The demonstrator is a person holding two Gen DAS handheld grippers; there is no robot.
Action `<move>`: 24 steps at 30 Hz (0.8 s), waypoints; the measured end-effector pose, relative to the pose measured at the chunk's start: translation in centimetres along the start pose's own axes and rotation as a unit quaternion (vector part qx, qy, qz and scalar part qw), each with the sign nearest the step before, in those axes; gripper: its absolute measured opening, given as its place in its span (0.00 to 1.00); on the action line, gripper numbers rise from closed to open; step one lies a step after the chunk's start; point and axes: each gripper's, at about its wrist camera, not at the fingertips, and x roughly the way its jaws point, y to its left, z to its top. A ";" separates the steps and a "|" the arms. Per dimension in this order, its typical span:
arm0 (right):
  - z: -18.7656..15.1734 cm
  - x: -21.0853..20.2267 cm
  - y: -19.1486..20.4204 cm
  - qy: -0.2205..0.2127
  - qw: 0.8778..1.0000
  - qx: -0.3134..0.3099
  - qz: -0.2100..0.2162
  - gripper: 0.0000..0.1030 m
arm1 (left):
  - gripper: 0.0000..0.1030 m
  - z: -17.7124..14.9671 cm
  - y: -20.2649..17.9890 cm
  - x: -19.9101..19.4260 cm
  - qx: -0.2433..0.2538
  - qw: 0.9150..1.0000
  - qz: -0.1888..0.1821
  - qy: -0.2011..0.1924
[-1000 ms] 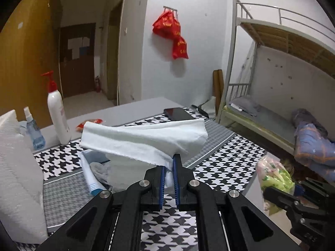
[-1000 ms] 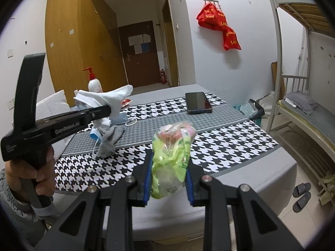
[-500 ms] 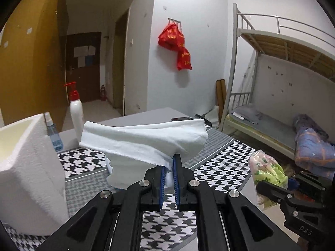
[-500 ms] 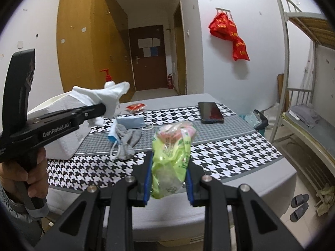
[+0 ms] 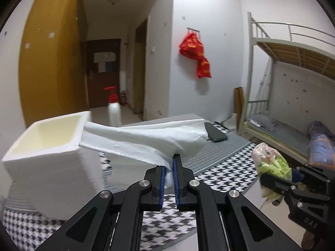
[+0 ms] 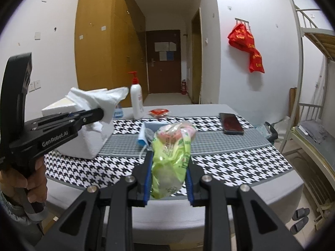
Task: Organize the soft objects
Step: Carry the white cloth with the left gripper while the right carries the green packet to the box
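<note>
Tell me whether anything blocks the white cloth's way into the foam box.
Nothing visible does. The white cloth, pinched in the left hand-held gripper, hangs right beside the foam box, whose open top shows nothing inside as far as can be seen.

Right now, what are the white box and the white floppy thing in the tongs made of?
The white box looks like foam, probably polystyrene: thick walls, matte finely ribbed sides, pale hollow inside. The white floppy thing seems to be soft cloth or thick paper towel: it droops and creases, with a slightly frayed edge. I can't tell which.
</note>
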 end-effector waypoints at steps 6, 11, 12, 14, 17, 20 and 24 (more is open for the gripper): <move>0.4 0.4 1.8 -0.003 1.000 -0.015 0.023 0.30 | 0.08 -0.6 1.8 -2.0 -0.009 0.999 0.032 -0.008; 0.6 0.7 3.4 -0.007 0.999 -0.029 0.045 0.30 | 0.08 -1.1 3.1 -3.4 -0.014 0.998 0.061 -0.010; 0.7 0.9 3.7 -0.007 0.998 -0.031 0.049 0.30 | 0.08 -1.3 3.4 -3.7 -0.016 0.998 0.067 -0.010; 0.8 1.2 4.2 -0.007 0.998 -0.037 0.060 0.30 | 0.08 -1.5 4.0 -4.2 -0.020 0.997 0.079 -0.010; 0.8 1.5 5.0 -0.005 0.996 -0.044 0.073 0.30 | 0.08 -1.9 4.9 -5.0 -0.024 0.995 0.097 -0.011; 0.9 1.8 5.8 -0.003 0.995 -0.051 0.086 0.30 | 0.08 -2.2 5.6 -5.8 -0.029 0.993 0.114 -0.016; 1.2 2.2 6.6 -0.002 0.994 -0.057 0.097 0.30 | 0.08 -2.7 6.4 -6.6 -0.033 0.990 0.132 -0.021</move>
